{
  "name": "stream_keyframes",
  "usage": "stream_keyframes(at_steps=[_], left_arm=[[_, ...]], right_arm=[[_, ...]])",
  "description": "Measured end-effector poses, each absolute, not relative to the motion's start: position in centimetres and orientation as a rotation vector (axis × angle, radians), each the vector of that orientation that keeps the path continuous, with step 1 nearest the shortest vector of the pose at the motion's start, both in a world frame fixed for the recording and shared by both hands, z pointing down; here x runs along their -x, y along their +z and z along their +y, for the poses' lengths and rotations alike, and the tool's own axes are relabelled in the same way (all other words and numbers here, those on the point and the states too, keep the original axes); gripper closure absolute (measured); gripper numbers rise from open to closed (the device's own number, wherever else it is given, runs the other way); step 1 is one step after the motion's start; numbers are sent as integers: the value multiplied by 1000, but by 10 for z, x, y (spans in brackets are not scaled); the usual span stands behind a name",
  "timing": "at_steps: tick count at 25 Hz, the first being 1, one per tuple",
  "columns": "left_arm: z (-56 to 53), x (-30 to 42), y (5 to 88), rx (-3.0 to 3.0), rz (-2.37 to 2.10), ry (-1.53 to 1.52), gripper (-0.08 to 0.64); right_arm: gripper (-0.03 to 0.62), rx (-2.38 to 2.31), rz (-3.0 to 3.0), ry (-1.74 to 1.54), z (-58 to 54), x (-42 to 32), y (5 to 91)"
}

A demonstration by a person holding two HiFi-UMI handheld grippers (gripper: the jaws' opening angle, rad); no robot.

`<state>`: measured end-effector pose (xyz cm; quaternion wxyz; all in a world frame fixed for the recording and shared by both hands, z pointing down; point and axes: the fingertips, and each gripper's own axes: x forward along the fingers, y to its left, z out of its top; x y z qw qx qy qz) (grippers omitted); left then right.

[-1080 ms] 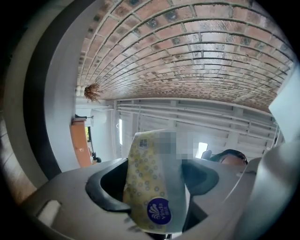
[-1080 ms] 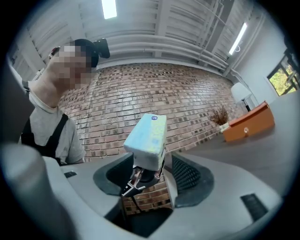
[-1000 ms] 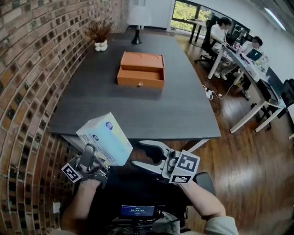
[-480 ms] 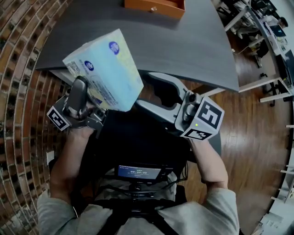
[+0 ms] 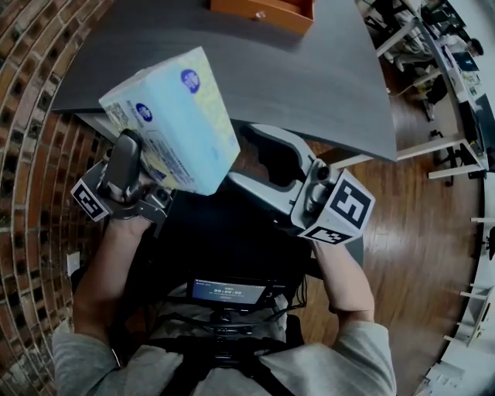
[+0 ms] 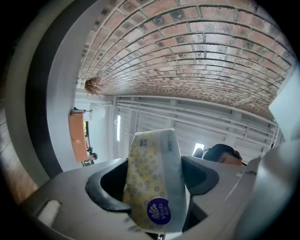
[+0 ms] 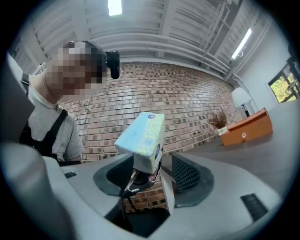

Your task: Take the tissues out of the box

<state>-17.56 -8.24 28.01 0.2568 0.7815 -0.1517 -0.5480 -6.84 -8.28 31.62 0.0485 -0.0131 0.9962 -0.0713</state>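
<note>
A pale blue and yellow tissue box [image 5: 170, 120] hangs in the air over my lap, short of the table's near edge. My left gripper [image 5: 151, 172] is shut on its lower end; in the left gripper view the tissue box [image 6: 152, 187] fills the gap between the jaws. Just right of the box, my right gripper [image 5: 241, 155] stands open, its jaws wide apart and its tips near the box's lower right corner. In the right gripper view the tissue box [image 7: 143, 138] shows beyond the open jaws, not between the pads. No tissue shows outside the box.
The dark grey table [image 5: 309, 69] lies ahead, with an orange drawer box [image 5: 263, 9] at its far side. A brick wall [image 5: 31, 93] runs along the left. Wooden floor [image 5: 418, 232] and office desks lie to the right. A small screen [image 5: 224, 292] sits at my chest.
The tissue box and both grippers have come up closer to the head camera, which has tipped down. Over the last half second they have barely moved. The left grip holds.
</note>
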Motion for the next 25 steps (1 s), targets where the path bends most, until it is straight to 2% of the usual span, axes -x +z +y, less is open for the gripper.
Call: stream_keyframes(at_steps=[25], left_arm=[[-78, 176, 286, -2046, -404, -1534, 207]], right_arm=[[337, 71, 3045, -224, -80, 53, 323]])
